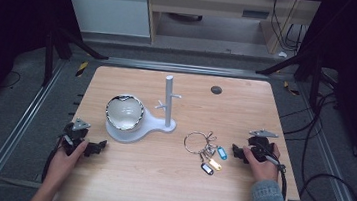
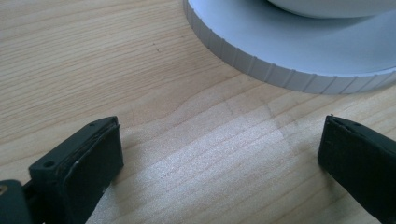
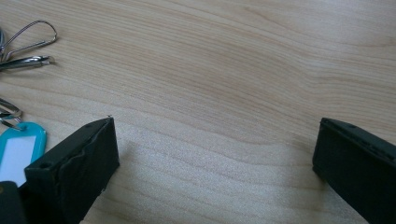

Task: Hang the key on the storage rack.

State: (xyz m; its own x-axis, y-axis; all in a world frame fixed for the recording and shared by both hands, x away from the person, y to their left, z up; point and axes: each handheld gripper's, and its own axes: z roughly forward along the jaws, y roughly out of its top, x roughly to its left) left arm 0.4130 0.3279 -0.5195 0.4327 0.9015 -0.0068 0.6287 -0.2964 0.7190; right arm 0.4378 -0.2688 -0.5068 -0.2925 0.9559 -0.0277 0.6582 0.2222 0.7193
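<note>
- The bunch of keys on a large silver metal ring (image 1: 196,142), with blue, yellow and black plastic tags (image 1: 214,159), lies flat on the light wooden worktop (image 1: 167,185), right of its middle and nearer the front edge than the back.
- My right gripper (image 1: 235,150) rests on the worktop just beside the keys, towards the right edge; its black jaws stand wide apart with bare wood between them, holding nothing.
- In the right gripper view the turquoise key tag (image 3: 18,151) sits beside my left-hand jaw, outside the gap, and thin wire loops (image 3: 29,37) lie farther off.
- My left gripper (image 1: 103,145) lies near the front left corner, jaws spread wide and empty.
- Just beyond it stands the pale grey plastic stand (image 1: 125,132) with an upright peg post (image 1: 168,102), carrying a white bowl with a dark glossy inside (image 1: 124,111).
- In the left gripper view the stand's ribbed round base (image 2: 289,70) is close ahead of my jaws, not touching.
</note>
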